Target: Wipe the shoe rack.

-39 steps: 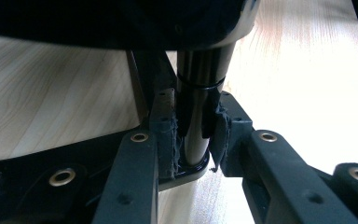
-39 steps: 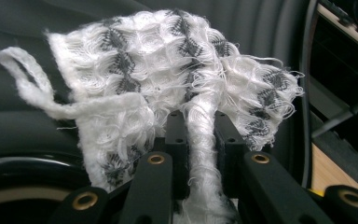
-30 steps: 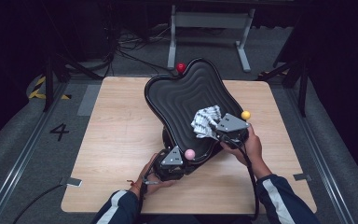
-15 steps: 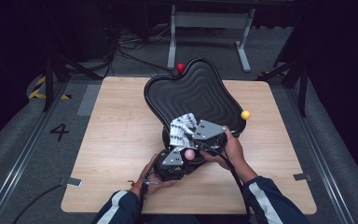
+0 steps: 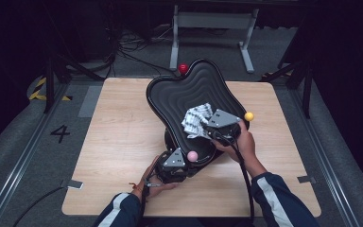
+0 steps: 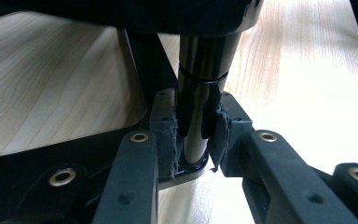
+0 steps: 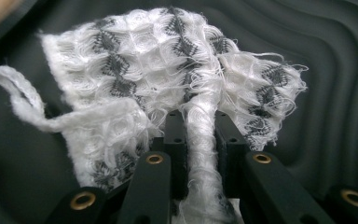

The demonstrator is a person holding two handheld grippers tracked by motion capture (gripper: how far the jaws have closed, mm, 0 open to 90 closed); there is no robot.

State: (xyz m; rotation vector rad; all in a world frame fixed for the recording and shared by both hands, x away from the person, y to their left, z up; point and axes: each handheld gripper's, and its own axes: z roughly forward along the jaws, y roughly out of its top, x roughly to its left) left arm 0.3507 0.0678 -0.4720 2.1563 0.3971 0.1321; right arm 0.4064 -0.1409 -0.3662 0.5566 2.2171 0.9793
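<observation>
At the centre of the high view, a black seat (image 5: 194, 92) is seen tilted on the wooden table (image 5: 118, 137). Its long axis runs from lower centre of the frame up toward the upper centre, where its far end is topped by a red ball (image 5: 183, 68). The seat's surface is moulded in concentric wavy ridges, matte and dark, with a lobed, pinched outline.

On the seat's lower right part, a cloth (image 5: 196, 120) is pressed against the ridges. It is a white waffle-weave with grey diamond marks, frayed at the edges, and a loose loop (image 7: 16, 95) is seen at upper left of the right gripper view. A bunched fold of it is clamped between the jaws of the right gripper (image 7: 200, 154), which are closed tightly on it. The right hand (image 5: 241, 142) is held at the seat's right edge, its forearm coming in from the lower right of the frame, sleeve dark with a pale stripe.

Down at lower centre, the left gripper (image 6: 193, 140) is closed on the glossy black post (image 6: 198, 88) under the seat, padded jaws pressed to both sides of the cylinder. The left hand (image 5: 149, 182) is held low beside the base, palm turned inward. A pink ball (image 5: 192, 155) sits on that gripper, and a yellow one (image 5: 249, 116) is seen at the seat's right edge.
</observation>
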